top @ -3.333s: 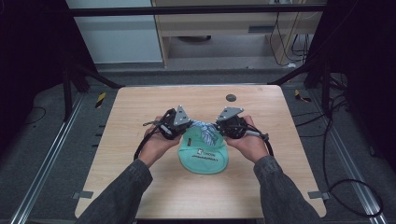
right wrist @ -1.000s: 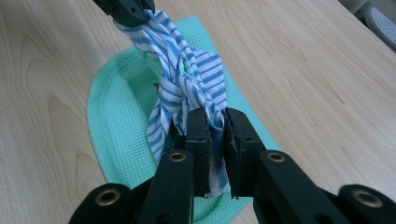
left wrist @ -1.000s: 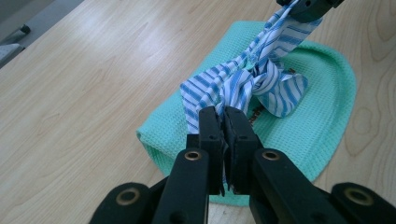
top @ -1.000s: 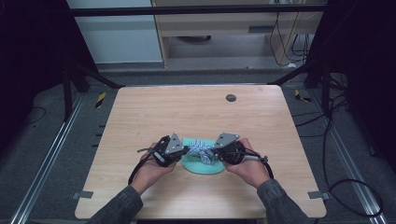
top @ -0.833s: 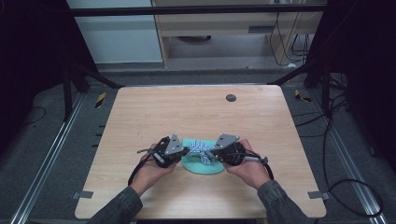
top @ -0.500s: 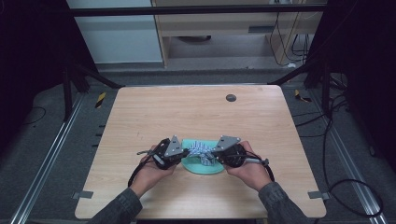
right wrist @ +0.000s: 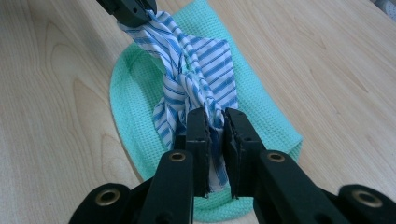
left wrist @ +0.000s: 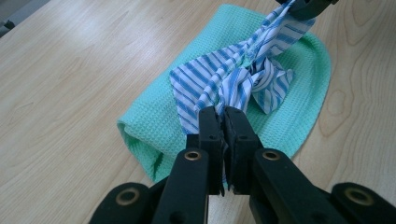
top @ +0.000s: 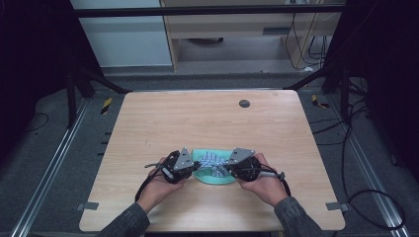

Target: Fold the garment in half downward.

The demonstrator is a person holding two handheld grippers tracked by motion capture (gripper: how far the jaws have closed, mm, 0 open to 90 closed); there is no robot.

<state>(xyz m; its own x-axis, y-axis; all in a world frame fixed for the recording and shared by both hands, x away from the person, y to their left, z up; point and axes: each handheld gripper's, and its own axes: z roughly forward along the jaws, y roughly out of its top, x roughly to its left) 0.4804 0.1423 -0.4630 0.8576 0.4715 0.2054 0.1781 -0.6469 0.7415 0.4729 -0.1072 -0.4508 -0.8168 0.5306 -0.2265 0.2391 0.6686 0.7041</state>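
Both hands now sit nearer the counter's [top: 148, 123] front edge than earlier, the green cloth [top: 215, 177] moved with them. Left tongs [left wrist: 223, 122] and right tongs [right wrist: 212, 122] each pinch one end of the striped cloth [left wrist: 224, 81], which lies bunched on the green cloth.

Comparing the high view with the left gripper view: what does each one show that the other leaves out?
High view alone: the person's forearms, the whole wooden table, a dark round spot near its far edge, the floor around. Left gripper view alone: the green cloth's waffle weave, and the left gripper shut on the blue-striped fabric. Both: striped fabric stretched between the left gripper and the right gripper over the green cloth.
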